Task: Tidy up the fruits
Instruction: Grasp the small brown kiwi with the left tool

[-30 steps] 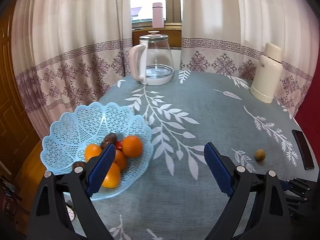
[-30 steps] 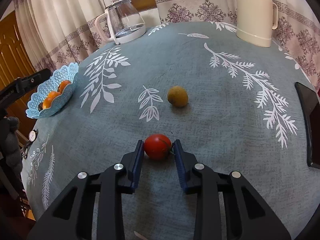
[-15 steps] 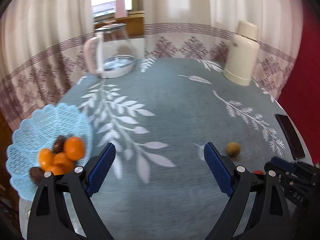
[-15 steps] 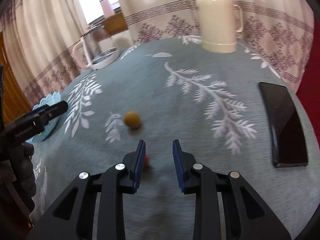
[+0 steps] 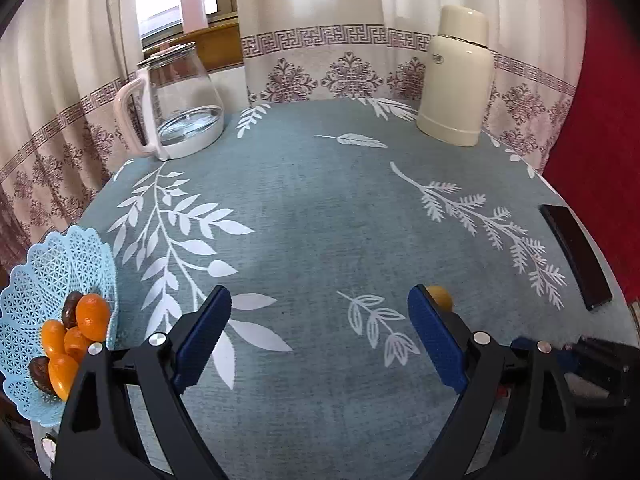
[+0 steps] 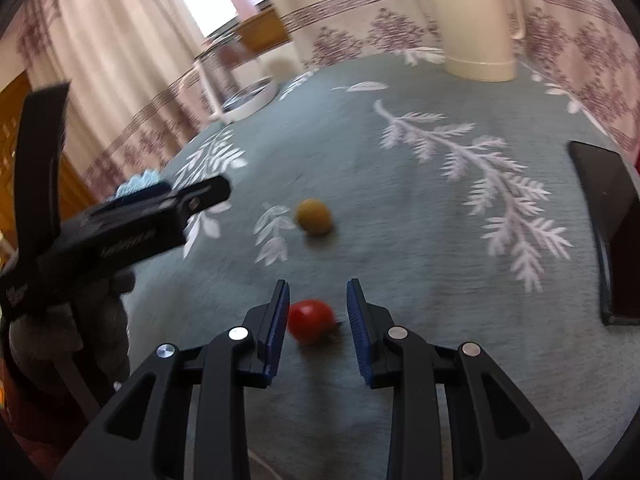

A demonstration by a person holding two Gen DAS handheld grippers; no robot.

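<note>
Fruits lie in two places: oranges [image 5: 93, 317] and dark ones fill the blue basket [image 5: 36, 280] at the tabletop [image 5: 320, 208] edge, while a red tomato [image 6: 311, 317] sits between the right gripper [image 6: 318, 330] fingers, spread apart and not touching it. A yellow fruit [image 6: 314, 216] rests just beyond. The left gripper [image 5: 318, 340] fingers gape wide, empty.

Left wrist camera looks low across the table [image 5: 320, 208] toward the curtained window. Right wrist camera sits closer to the cloth, facing the same way. Both views share the cream flask [image 5: 456, 76] [image 6: 472, 16] and yellow fruit [image 5: 440, 294] [image 6: 314, 216].
</note>
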